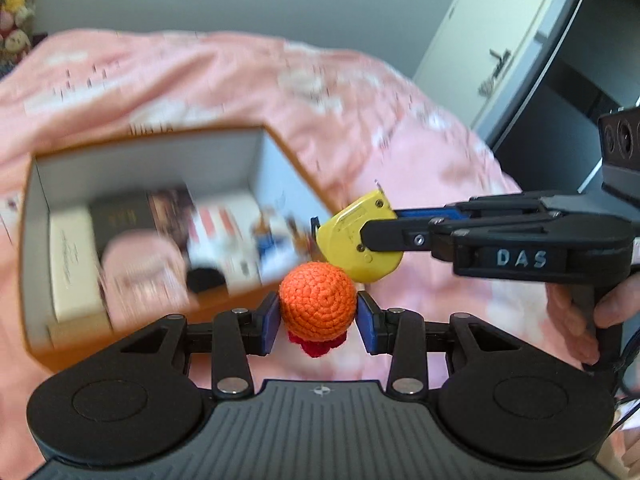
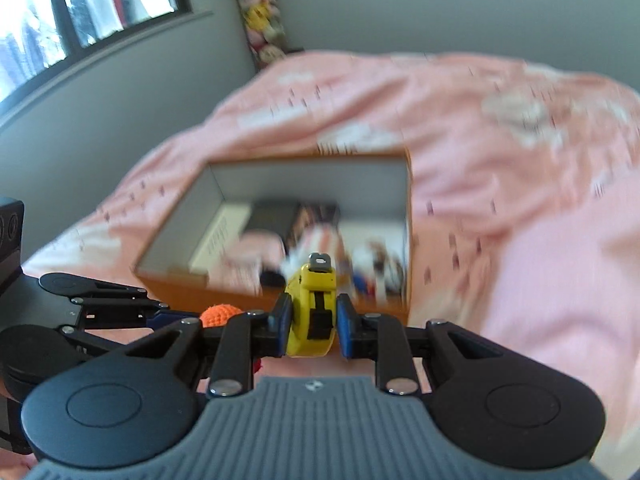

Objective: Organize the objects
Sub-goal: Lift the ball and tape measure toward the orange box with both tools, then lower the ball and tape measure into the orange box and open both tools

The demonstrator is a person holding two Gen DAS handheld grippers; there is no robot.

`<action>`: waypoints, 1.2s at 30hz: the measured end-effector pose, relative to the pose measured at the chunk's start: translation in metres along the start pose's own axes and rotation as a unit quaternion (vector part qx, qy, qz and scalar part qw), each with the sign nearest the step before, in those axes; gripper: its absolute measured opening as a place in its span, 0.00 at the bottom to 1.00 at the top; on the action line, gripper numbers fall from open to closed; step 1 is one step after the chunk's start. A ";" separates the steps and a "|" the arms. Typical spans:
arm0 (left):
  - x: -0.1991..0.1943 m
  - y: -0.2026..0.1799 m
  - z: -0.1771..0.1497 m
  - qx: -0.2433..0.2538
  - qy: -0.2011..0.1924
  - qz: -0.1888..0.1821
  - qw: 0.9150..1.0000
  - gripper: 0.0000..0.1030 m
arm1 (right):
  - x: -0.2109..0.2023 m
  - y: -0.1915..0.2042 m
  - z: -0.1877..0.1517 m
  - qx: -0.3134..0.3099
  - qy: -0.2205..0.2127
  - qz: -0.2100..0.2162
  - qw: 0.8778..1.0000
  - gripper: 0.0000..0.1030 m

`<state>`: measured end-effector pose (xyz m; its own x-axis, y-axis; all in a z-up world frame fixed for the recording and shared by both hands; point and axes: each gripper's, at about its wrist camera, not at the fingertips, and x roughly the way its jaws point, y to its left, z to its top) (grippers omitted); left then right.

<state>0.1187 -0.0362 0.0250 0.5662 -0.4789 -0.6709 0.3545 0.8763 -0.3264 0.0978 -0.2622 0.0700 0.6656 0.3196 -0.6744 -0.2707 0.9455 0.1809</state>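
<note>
Orange crocheted yarn ball (image 1: 317, 299) with a red piece partly hidden beneath: clamped between the left gripper (image 1: 319, 322) jaws, in front of the box. In the right wrist view only a sliver (image 2: 219, 315) shows. Yellow plastic tape measure (image 2: 312, 312): clamped in the right gripper (image 2: 311, 330) jaws. Open orange cardboard box with grey interior (image 1: 256, 160) on pink patterned bedspread (image 2: 500, 160); contents blurred, not identifiable.
</note>
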 end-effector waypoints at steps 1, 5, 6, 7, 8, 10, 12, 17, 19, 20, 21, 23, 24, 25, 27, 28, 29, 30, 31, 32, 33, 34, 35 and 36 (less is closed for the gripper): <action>0.000 0.002 0.009 -0.001 -0.009 0.007 1.000 0.44 | 0.002 0.001 0.009 -0.008 -0.006 -0.001 1.000 0.24; 0.009 0.017 0.034 -0.021 -0.030 0.035 0.999 0.44 | 0.024 0.001 0.041 -0.028 -0.011 -0.013 0.999 0.24; 0.013 0.022 0.038 -0.025 -0.033 0.043 0.998 0.44 | 0.031 -0.001 0.047 -0.033 -0.009 -0.017 0.999 0.24; 0.018 0.027 0.043 -0.029 -0.034 0.050 0.998 0.44 | 0.041 -0.001 0.054 -0.040 -0.006 -0.024 0.999 0.24; 0.020 0.034 0.046 -0.035 -0.035 0.054 0.997 0.44 | 0.050 -0.001 0.059 -0.048 -0.003 -0.030 0.998 0.24; 0.030 0.045 0.052 -0.046 -0.034 0.057 0.997 0.44 | 0.073 -0.001 0.068 -0.062 0.010 -0.038 0.997 0.24; 0.043 0.056 0.058 -0.057 -0.028 0.060 0.996 0.44 | 0.095 -0.001 0.074 -0.083 0.026 -0.046 0.995 0.24; 0.071 0.079 0.065 -0.073 -0.007 0.065 0.995 0.44 | 0.147 0.001 0.079 -0.136 0.054 -0.072 0.987 0.24; 0.080 0.085 0.067 -0.076 0.000 0.069 0.995 0.44 | 0.164 -0.002 0.080 -0.148 0.064 -0.082 0.983 0.24; 0.084 0.089 0.069 -0.078 0.002 0.069 0.995 0.44 | 0.172 -0.003 0.081 -0.153 0.069 -0.087 0.982 0.24; 0.088 0.093 0.070 -0.081 0.004 0.069 0.994 0.44 | 0.179 -0.005 0.082 -0.159 0.074 -0.090 0.980 0.24; 0.094 0.100 0.073 -0.086 0.008 0.071 0.994 0.44 | 0.194 -0.006 0.083 -0.174 0.086 -0.094 0.976 0.24; 0.097 0.103 0.075 -0.088 0.010 0.072 0.993 0.44 | 0.200 -0.006 0.083 -0.182 0.092 -0.094 0.974 0.24; 0.100 0.106 0.076 -0.090 0.012 0.073 0.993 0.44 | 0.205 -0.006 0.082 -0.189 0.099 -0.094 0.973 0.24; 0.106 0.111 0.079 -0.094 0.016 0.074 0.993 0.44 | 0.215 -0.008 0.081 -0.196 0.111 -0.093 0.970 0.24; 0.108 0.113 0.080 -0.094 0.018 0.073 0.993 0.44 | 0.220 -0.009 0.081 -0.198 0.115 -0.094 0.969 0.24; 0.110 0.114 0.081 -0.095 0.019 0.072 0.993 0.44 | 0.223 -0.009 0.080 -0.203 0.117 -0.098 0.967 0.24; 0.112 0.115 0.082 -0.095 0.021 0.072 0.993 0.44 | 0.226 -0.009 0.080 -0.213 0.118 -0.105 0.964 0.24; 0.114 0.116 0.083 -0.095 0.023 0.071 0.993 0.44 | 0.228 -0.008 0.078 -0.226 0.118 -0.112 0.960 0.24; 0.117 0.117 0.084 -0.096 0.024 0.071 0.993 0.44 | 0.230 -0.007 0.078 -0.236 0.120 -0.118 0.957 0.24; 0.119 0.117 0.084 -0.096 0.026 0.071 0.992 0.44 | 0.232 -0.007 0.077 -0.245 0.122 -0.121 0.954 0.24; 0.121 0.118 0.085 -0.097 0.029 0.071 0.992 0.44 | 0.233 -0.008 0.077 -0.252 0.123 -0.121 0.952 0.24; 0.122 0.118 0.086 -0.097 0.031 0.071 0.992 0.44 | 0.234 -0.007 0.076 -0.259 0.124 -0.122 0.950 0.23; 0.124 0.118 0.086 -0.097 0.032 0.071 0.992 0.44 | 0.234 -0.007 0.076 -0.268 0.123 -0.125 0.947 0.23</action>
<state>0.2947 0.0029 -0.0390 0.5495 -0.3507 -0.7584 0.1207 0.9314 -0.3433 0.3082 -0.1896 -0.0352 0.5909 0.0023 -0.8067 -0.4840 0.8010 -0.3523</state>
